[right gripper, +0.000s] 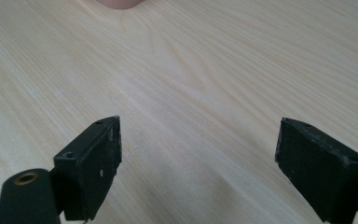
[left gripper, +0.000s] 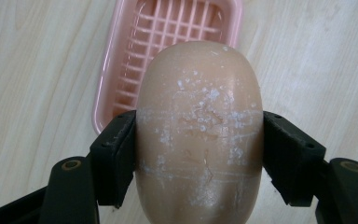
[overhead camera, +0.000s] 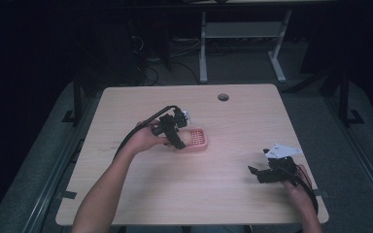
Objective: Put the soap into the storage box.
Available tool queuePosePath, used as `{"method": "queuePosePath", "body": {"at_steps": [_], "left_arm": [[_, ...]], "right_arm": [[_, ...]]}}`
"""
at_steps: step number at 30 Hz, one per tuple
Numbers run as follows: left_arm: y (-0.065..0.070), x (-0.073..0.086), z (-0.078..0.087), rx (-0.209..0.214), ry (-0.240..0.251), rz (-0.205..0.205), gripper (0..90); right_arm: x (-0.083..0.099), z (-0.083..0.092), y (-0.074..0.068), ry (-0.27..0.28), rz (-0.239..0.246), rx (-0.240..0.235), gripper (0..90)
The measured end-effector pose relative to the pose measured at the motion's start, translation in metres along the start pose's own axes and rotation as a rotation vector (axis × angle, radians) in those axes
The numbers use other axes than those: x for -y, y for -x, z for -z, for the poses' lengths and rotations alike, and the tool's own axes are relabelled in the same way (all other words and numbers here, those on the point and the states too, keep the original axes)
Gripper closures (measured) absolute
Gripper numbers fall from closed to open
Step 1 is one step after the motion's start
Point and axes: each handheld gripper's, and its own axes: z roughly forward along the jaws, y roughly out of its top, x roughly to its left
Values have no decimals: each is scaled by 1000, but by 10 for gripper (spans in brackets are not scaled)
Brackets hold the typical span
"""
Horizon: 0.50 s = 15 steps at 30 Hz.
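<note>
The bar of soap, tan and flecked with white residue, sits clamped between the left gripper's two black fingers, one pad pressed to each long side. Its rounded far end sticks out past the fingertips and hangs over the pink soap dish, whose ribbed grid floor shows beyond it in the left gripper view. The high view adds the wider layout: the left gripper is held at the dish's near-left edge, around the middle of the bench, though the soap there is too small to make out clearly. The right gripper is well apart, near the bench's front right corner. In its own view, its fingers stand spread wide, released, with bare wood grain between them and a pink edge far ahead.
</note>
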Motion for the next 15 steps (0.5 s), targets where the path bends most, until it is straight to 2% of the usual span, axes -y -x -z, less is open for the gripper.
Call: {"method": "queuePosePath", "body": {"at_steps": [7,15], "left_arm": [[-4,-7,0,1,-3,3,323],[-8,-12,-8,8,-12,9,323]], "right_arm": [[0,0,0,3,2,1,138],[-1,0,1,3,7,1,139]]}}
